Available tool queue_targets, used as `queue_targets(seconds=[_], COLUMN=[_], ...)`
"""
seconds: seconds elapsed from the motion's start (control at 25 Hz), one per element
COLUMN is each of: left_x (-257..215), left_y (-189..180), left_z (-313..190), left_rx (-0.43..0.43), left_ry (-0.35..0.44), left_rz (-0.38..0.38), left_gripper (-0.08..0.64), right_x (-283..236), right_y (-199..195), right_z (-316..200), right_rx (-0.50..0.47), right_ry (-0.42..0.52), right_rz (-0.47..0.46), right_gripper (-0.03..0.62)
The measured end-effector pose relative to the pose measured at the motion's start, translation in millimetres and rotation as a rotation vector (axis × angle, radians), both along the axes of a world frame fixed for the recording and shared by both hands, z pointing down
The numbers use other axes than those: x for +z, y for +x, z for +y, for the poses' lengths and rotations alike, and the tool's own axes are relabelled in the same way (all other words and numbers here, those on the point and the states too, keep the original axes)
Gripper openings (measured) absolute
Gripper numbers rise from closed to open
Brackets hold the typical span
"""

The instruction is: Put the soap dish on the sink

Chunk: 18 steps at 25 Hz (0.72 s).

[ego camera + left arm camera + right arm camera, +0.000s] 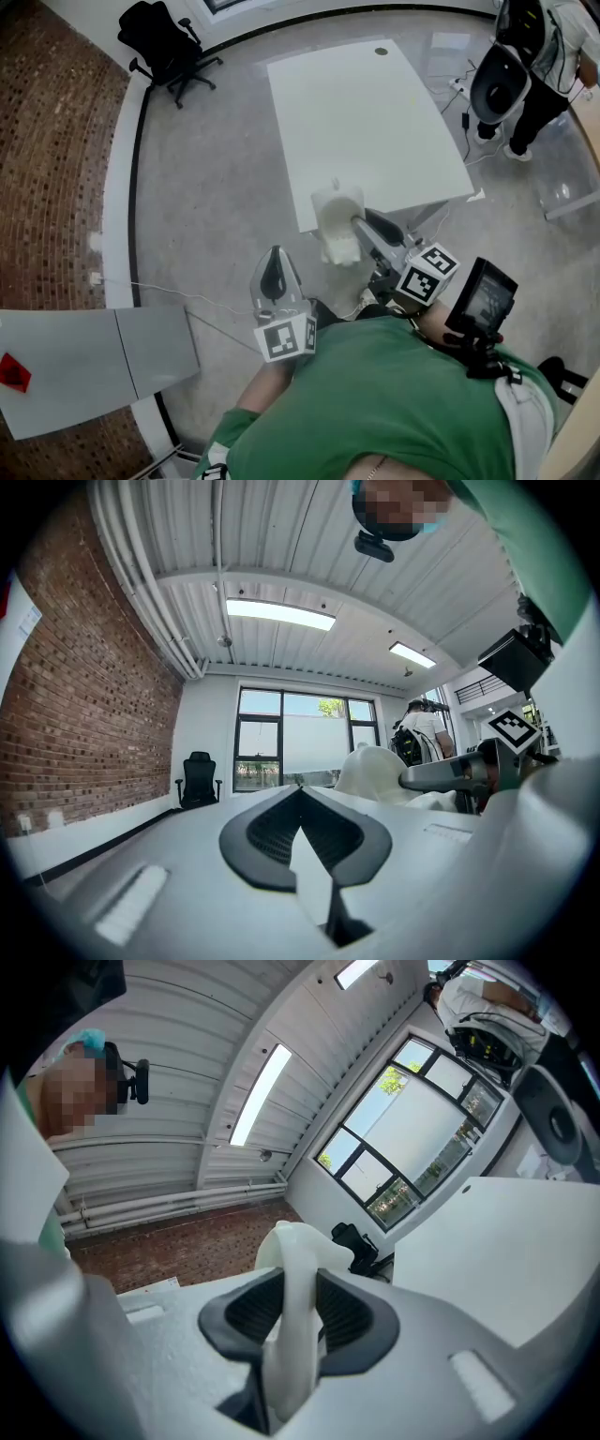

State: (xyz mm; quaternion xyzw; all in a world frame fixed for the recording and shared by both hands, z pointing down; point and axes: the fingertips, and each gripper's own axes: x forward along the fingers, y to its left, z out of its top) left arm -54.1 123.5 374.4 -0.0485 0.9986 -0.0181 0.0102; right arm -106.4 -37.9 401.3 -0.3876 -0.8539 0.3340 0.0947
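Soap dish (pixel 337 223), white, moulded plastic: held in the air in front of the person, over the grey floor (pixel 216 187) and, in the head view, overlapping the near edge of the white rectangular surface (pixel 366 122). The dish stands edge-on between the dark ribbed pads of the right claw (pixel 360 223). In the right gripper view the right claw (pixel 298 1288) is clamped on the dish's (pixel 291 1321) thin wall, and the rounded rim rises above the pads. Left claw (pixel 273 272): raised just left of the right one, apart from the dish. In the left gripper view its (pixel 300 797) pads meet at their tips with nothing between them, and the dish (pixel 373 769) shows beyond to the right, under the right claw's arm. Person's green shirt (pixel 394 403): fills the lower head view. Black wheeled office chair (pixel 167 47): well beyond the surface's far left corner. Second person (pixel 539 66): standing past the surface's far right corner. Grey panel (pixel 94 361) with a small red item (pixel 13 372): lower left.
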Motion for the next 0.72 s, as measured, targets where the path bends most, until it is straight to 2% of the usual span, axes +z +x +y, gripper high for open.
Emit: queue_targets(seconds=[0.2,0.36,0.56,0.72], left_x=[6,8,4,4], left_y=[-16,-43,-69,-83], left_z=[11,25,73,114], left_rx=[0.040,0.111,0.186,0.207], left_ry=[0.009,0.025,0.041,0.046], left_rz=[0.003,0.017,0.010,0.000], left_gripper=[0.000,0.000,0.000,0.000], right_x=[8,4,1,0], right_y=[-8,-26,-44,-54], right_z=[5,17,61,100], right_rx=[0.047,0.114,0.192,0.216], right_ry=[0.013,0.032,0.039,0.031], right_rz=[0.011,0.014,0.021,0.018], right_gripper=[0.109,0.108,0.109,0.109])
